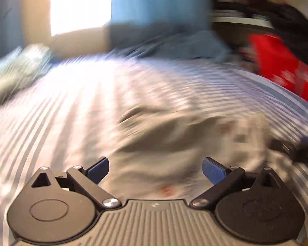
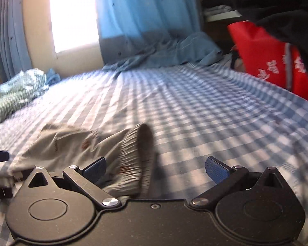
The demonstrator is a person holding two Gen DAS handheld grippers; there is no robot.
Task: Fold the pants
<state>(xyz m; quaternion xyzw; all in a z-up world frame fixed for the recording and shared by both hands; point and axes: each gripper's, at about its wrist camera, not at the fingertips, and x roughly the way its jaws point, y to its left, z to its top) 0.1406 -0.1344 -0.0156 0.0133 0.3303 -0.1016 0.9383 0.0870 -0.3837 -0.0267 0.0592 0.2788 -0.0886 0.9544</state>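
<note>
The pants (image 2: 88,149), small and pale with a gathered waistband, lie crumpled on the bed (image 2: 195,106), on its checked sheet, toward the near edge. The left claw (image 1: 155,170) hangs just above them, spread wide with nothing between its blue pads; the view from it is badly blurred, so how the cloth lies under it cannot be read closely. The right claw (image 2: 155,169) is also released and holds nothing, its left pad over the waistband and its right pad over bare sheet. The waistband end stands up in a loop rather than lying flat, and the legs look bunched (no clean crease shows anywhere), so the fold appears not to have taken shape yet. The main risk from here is pinching only the top layer, or catching the sheet along with the pants, since the cloth sits slack on a soft bed; either would likely drag the bundle into a twist instead of a fold. The two claws sit close together over the pants, so they could knock each other if both close in at once. Beyond the pants the sheet is open well toward the blue curtain (image 2: 145,20), giving room to spread the legs out; to the left of the pants lies a green checked cloth (image 2: 14,90), and far to their right a red bag (image 2: 267,57) marks that side of the bed.
</note>
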